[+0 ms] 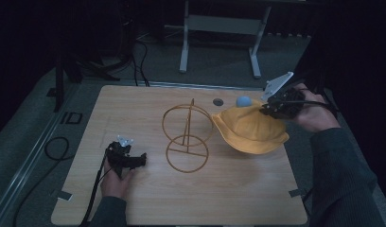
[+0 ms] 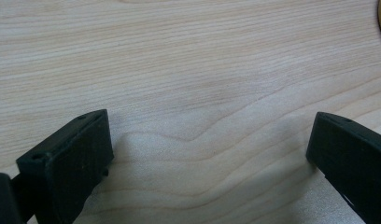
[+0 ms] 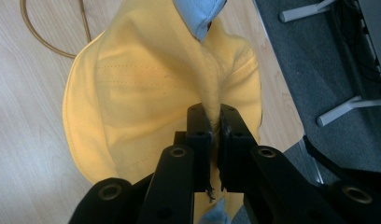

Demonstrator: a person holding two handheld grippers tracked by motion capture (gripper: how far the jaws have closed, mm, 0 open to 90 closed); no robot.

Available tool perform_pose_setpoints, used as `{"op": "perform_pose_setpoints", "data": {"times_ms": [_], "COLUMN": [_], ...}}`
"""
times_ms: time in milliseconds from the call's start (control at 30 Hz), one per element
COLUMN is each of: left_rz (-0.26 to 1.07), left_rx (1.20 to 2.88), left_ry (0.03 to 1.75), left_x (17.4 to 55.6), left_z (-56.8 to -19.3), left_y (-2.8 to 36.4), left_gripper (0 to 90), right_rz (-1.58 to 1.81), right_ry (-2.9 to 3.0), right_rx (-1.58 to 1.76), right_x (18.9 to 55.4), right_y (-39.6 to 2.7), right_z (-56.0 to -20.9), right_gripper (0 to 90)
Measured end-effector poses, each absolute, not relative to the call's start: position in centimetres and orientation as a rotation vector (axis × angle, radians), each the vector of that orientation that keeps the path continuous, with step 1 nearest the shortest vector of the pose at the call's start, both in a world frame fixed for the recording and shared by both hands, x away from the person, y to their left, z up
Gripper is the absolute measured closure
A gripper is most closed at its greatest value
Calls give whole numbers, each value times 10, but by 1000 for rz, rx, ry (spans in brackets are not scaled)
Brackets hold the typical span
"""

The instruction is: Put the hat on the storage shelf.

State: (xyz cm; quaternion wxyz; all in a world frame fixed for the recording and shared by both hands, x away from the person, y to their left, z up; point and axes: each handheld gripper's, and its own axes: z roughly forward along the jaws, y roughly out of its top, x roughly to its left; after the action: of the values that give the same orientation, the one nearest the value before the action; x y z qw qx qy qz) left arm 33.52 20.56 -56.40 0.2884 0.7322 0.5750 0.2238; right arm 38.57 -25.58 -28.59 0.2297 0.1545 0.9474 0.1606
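The yellow bucket hat (image 1: 250, 130) was seen on the right side of the wooden table (image 1: 148, 198), just beside the gold wire stand (image 1: 187, 137), with part of its brim past the table's right edge. It was lifted at one side by the right gripper (image 3: 215, 122), whose jaws were pressed together on a gathered fold of the fabric.

The hat was judged light, soft and floppy: the cloth was bunched and draped from the pinch rather than held in shape. A fold-pinch like this one was judged workable but likely to let the hat swing and sag. The stitched brim was judged the firmer hold, as it looked doubled and less likely to slip. No fragility was expected.

A pale blue lining (image 3: 200, 14) was visible at the top of the right gripper view, with a small red mark on it. No brand could be read. "ID" (image 1: 71, 118) was marked on the floor left of the table.

The left gripper (image 2: 207, 154) was rested low over bare wood at the near left, jaws spread wide, nothing between them.
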Motion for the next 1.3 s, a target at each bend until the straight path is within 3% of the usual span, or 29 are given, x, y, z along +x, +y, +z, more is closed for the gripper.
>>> {"op": "perform_pose_setpoints", "data": {"times_ms": [1300], "left_rz": [598], "left_rx": [1951], "left_ry": [1536], "left_x": [335], "left_z": [-564], "left_y": [205], "left_gripper": [4], "right_rz": [609], "right_ry": [2515], "right_rx": [461], "right_x": [379], "right_y": [-274], "right_z": [-254], "right_gripper": [846]}}
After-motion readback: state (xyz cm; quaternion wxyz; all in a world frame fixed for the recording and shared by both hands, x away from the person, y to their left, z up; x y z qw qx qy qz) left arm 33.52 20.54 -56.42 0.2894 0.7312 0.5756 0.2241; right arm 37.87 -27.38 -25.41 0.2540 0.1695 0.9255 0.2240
